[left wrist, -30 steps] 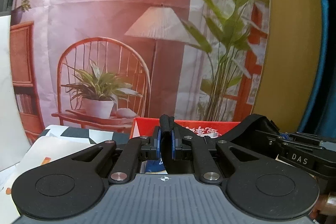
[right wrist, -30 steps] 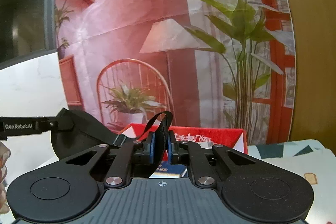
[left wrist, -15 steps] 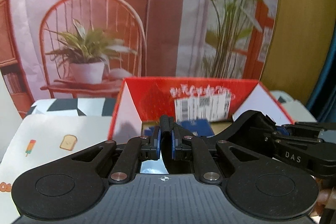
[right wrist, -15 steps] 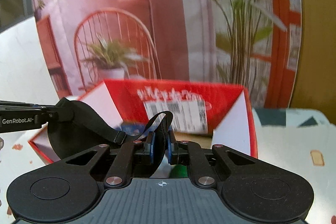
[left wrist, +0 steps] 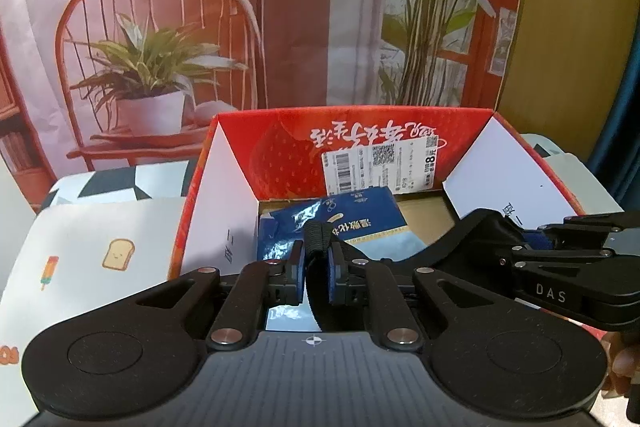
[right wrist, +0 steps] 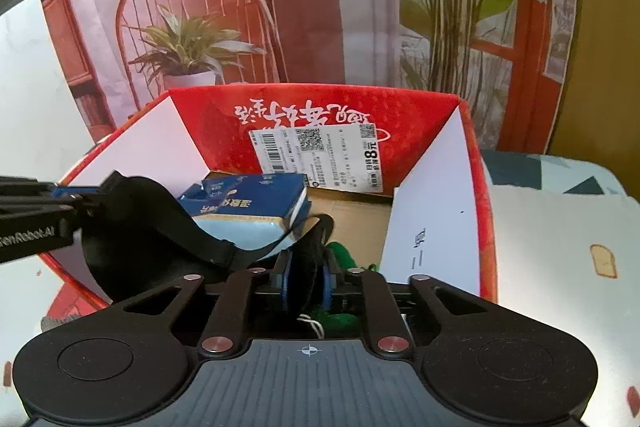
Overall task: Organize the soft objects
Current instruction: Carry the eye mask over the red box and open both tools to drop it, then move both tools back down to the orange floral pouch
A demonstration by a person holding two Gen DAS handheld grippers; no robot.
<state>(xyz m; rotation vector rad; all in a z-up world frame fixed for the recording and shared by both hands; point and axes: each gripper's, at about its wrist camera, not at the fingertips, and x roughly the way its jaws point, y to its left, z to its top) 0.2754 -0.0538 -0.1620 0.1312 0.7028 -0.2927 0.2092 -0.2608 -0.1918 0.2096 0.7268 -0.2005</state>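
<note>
Both grippers hang over the open red box [left wrist: 400,131], sharing a black eye mask [right wrist: 132,227]: the left gripper [left wrist: 316,273] is all but closed, clamped on the mask's strap, while the right gripper [right wrist: 306,283] has its jaws opening, with the other end of the strap between its blue pads. The mask's body sags above the blue packet [right wrist: 248,199] lying in the box. If the right side lets go first, the limp mask could swing left and drape over the near-left wall instead of dropping inside.
</note>
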